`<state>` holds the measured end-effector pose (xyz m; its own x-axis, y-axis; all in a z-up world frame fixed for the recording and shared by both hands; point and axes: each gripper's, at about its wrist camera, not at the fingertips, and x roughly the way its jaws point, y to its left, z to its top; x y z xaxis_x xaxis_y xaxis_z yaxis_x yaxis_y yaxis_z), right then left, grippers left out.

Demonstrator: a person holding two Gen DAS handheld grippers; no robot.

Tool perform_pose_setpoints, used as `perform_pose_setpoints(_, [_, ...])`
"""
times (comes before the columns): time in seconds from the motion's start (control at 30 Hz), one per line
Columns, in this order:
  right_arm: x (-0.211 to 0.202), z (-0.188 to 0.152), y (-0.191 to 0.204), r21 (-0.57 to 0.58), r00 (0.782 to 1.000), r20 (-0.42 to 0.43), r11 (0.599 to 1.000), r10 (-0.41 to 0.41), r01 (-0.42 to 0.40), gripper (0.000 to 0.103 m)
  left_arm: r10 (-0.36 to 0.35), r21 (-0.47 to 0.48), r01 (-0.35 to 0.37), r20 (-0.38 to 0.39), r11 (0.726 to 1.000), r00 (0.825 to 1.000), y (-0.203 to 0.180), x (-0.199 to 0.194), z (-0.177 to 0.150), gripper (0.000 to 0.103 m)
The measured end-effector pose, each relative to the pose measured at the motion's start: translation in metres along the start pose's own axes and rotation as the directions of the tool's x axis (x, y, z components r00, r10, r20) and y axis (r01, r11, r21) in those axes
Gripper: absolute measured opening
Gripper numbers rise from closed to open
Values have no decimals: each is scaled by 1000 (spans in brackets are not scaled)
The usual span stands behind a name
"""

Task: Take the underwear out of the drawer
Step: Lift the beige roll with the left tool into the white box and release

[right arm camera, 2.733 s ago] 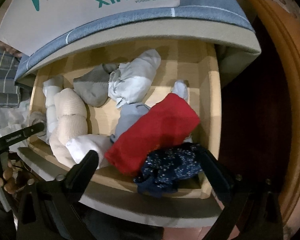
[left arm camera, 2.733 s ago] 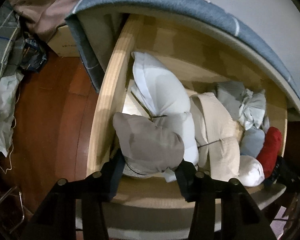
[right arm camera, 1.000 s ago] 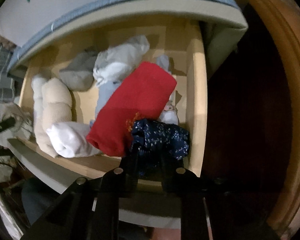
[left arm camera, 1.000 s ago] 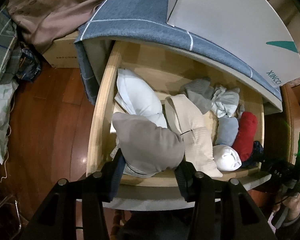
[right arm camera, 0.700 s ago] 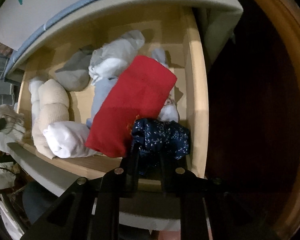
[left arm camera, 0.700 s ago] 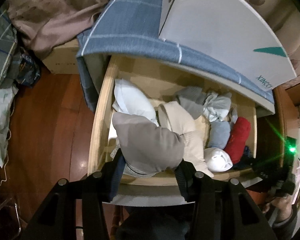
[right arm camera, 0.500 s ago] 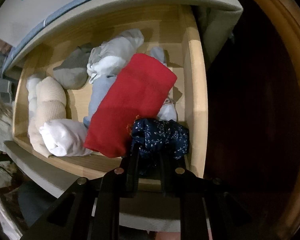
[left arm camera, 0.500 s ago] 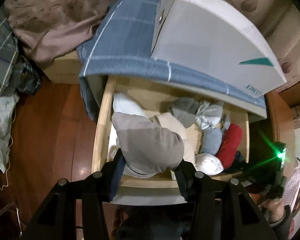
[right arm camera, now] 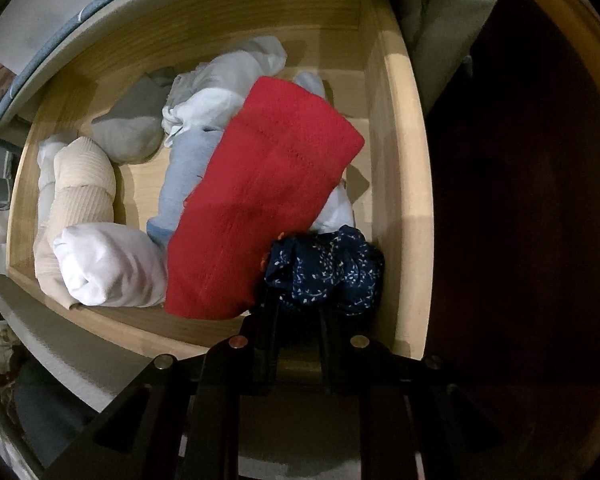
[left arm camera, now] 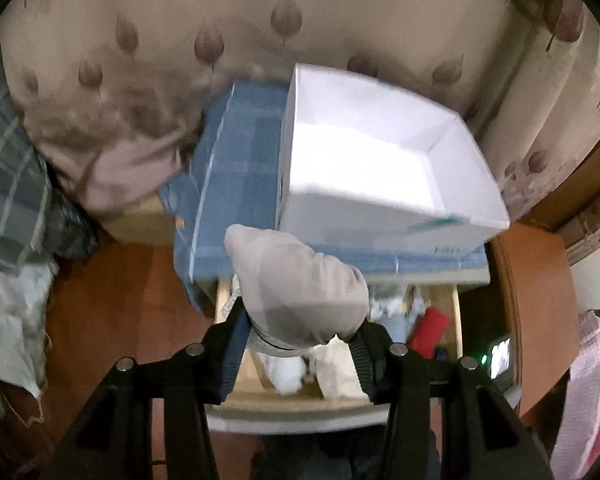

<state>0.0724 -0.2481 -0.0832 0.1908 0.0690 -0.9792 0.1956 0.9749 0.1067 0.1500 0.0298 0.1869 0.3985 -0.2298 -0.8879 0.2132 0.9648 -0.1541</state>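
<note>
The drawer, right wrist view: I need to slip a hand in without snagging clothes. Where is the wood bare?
Bare drawer floor shows between the beige roll and the light blue roll, and beside the right wall past the red garment. The front is crowded: the white roll, the red garment and the navy floral piece.

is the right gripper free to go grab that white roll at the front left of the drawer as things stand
Probably not yet. The right gripper is shut on the navy patterned bundle, so its jaws are occupied. The white roll itself lies uncovered in the drawer, beside the red piece, so the path looks open once the bundle is let go.
</note>
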Motion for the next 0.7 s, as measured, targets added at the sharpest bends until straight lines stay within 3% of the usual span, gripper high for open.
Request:
perform_pose_setpoints(0.17, [-2, -4, -3, 6, 1000, 22, 1000, -7, 6, 15, 6, 37, -8, 63, 999, 998, -14, -15, 49, 48])
perform_pose_setpoints(0.37, [-3, -7, -3, 5, 999, 36, 1000, -13, 12, 15, -15, 73, 10, 79, 997, 997, -36, 4, 95, 48])
perform_pose_setpoints(0.53, [-4, -8, -3, 7, 999, 49, 1000, -15, 15, 15, -4, 124, -3, 57, 992, 998, -54, 43, 111, 48])
perform_pose_setpoints(0.7, [-5, -9, -3, 8, 998, 54, 1000, -15, 15, 15, 1, 138, -1, -1, 990, 1000, -60, 84, 107, 48])
